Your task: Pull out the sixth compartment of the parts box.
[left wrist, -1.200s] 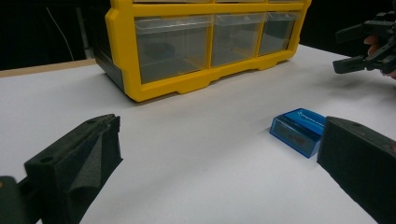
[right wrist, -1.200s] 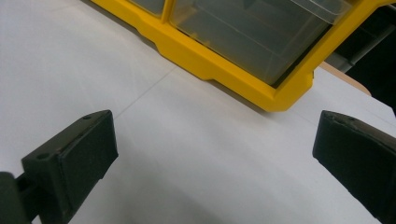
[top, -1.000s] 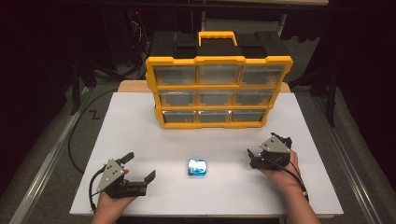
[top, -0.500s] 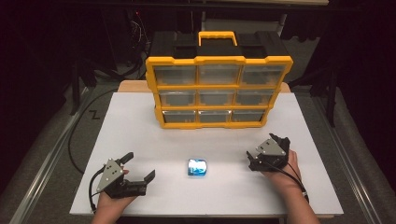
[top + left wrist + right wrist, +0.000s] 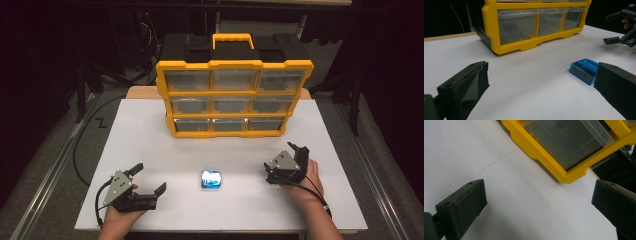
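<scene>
A small blue box (image 5: pixel 211 179) lies flat on the white table (image 5: pixel 150 140), near the front and about midway between my hands; it is also in the left gripper view (image 5: pixel 584 70). My left gripper (image 5: pixel 149 179) rests at the front left, open and holding nothing, its jaws pointing right toward the box (image 5: pixel 541 87). My right gripper (image 5: pixel 285 162) is at the front right, open and holding nothing, tilted toward the organizer's corner (image 5: pixel 539 202); it appears far off in the left gripper view (image 5: pixel 621 30).
A yellow and black drawer organizer (image 5: pixel 234 97) with clear drawers stands upright at the back middle of the table, its handle on top. Its lower drawers show in the left gripper view (image 5: pixel 534 25) and its corner in the right gripper view (image 5: pixel 566 147). Cables trail off the table's left side.
The right gripper has shifted slightly left and toward the front. The left gripper and the blue box have stayed put.
</scene>
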### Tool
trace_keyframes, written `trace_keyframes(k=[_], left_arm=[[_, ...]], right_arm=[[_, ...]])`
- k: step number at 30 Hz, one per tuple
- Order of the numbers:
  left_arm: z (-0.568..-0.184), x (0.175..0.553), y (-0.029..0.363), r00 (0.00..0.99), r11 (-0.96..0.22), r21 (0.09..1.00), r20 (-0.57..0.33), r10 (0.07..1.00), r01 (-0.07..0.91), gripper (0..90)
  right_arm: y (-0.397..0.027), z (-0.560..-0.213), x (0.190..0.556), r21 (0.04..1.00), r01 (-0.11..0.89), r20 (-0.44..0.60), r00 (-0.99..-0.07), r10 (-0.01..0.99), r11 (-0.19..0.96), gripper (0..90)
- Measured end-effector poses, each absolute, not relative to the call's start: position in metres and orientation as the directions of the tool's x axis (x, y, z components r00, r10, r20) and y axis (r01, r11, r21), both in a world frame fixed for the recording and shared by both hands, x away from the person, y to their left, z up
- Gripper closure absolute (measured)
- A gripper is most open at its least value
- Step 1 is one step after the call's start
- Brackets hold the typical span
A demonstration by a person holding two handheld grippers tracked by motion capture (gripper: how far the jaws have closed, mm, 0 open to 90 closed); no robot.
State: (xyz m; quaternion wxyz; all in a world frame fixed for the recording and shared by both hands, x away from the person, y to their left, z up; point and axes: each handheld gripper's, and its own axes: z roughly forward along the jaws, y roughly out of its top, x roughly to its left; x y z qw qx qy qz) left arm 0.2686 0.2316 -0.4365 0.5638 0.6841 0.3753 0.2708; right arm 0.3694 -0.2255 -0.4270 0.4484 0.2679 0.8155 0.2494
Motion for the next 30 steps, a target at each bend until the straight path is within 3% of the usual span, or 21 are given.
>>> trace_keyframes(k=[18,30], left_arm=[[-0.436,0.267,0.232,0.571,-0.077,0.975,-0.058,0.819,0.208,0.3],[-0.436,0.267,0.231,0.571,-0.077,0.975,-0.057,0.819,0.208,0.3]], right_arm=[[-0.214,-0.428,0.364,0.551,0.174,-0.699,-0.437,0.566,0.816,1.1],[-0.209,-0.427,0.36,0.428,0.136,-0.789,-0.426,0.443,0.893,1.1]])
